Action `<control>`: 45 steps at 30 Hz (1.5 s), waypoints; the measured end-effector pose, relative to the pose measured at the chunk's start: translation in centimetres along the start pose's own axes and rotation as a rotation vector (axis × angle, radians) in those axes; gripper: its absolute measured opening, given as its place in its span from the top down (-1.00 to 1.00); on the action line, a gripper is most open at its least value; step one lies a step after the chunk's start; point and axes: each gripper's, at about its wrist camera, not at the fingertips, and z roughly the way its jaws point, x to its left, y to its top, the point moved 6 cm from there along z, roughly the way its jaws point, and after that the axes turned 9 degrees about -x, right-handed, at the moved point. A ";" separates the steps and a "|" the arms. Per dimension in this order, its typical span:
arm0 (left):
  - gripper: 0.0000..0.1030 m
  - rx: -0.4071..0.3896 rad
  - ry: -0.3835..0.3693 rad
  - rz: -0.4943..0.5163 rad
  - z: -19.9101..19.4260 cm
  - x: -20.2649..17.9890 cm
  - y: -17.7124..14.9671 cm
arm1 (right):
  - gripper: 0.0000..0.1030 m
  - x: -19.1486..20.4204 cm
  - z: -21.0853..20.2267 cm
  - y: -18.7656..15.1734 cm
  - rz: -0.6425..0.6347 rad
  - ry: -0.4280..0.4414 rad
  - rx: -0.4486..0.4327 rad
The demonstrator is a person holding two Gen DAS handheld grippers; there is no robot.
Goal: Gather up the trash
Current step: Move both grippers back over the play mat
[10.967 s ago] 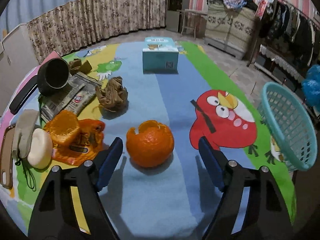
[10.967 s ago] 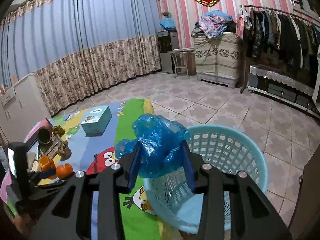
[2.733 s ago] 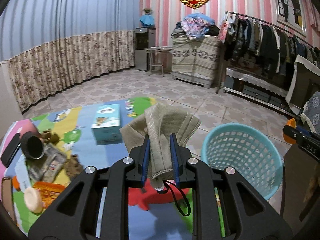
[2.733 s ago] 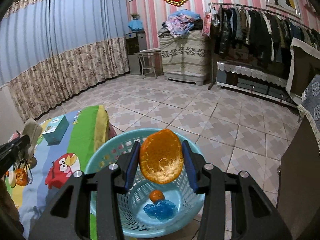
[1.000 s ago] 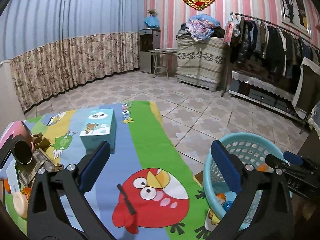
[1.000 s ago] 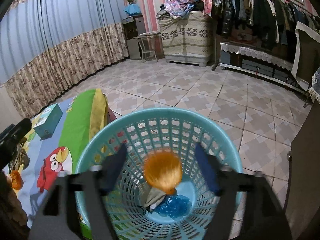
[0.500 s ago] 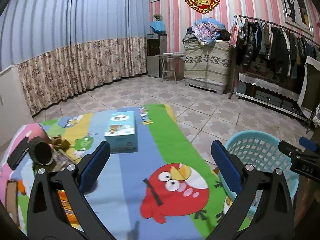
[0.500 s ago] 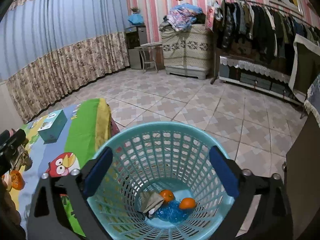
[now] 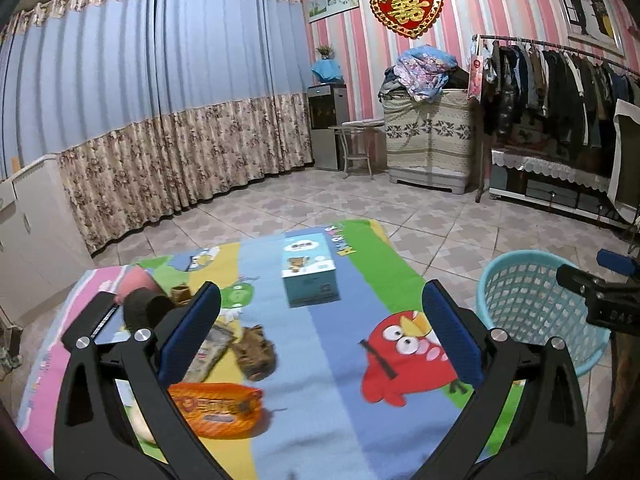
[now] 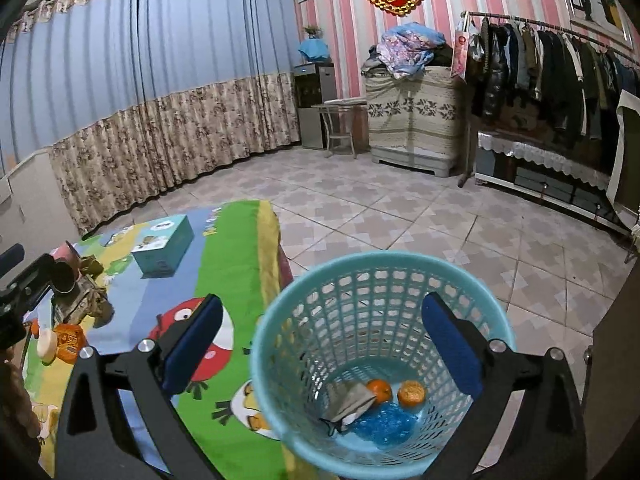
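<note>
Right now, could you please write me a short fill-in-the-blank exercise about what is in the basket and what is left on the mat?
1. The turquoise basket holds two pieces of ____ peel.
2. The crumpled bag under them is ____.
3. The right tool is ____, holding nothing.
4. The tissue box stands on the mat's ____ stripe.

Missing words: orange; blue; open; blue

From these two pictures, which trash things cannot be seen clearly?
- Blue bag, right wrist view: partly under the grey cloth in the basket.
- Brown crumpled piece, left wrist view: blurred.
- Orange wrapper, left wrist view: left end behind the left gripper finger.
</note>
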 end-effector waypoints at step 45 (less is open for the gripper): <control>-0.89 0.115 0.307 -0.157 -7.1 26.2 -10.9 | -0.91 16.5 1.4 -3.3 -0.011 0.136 0.067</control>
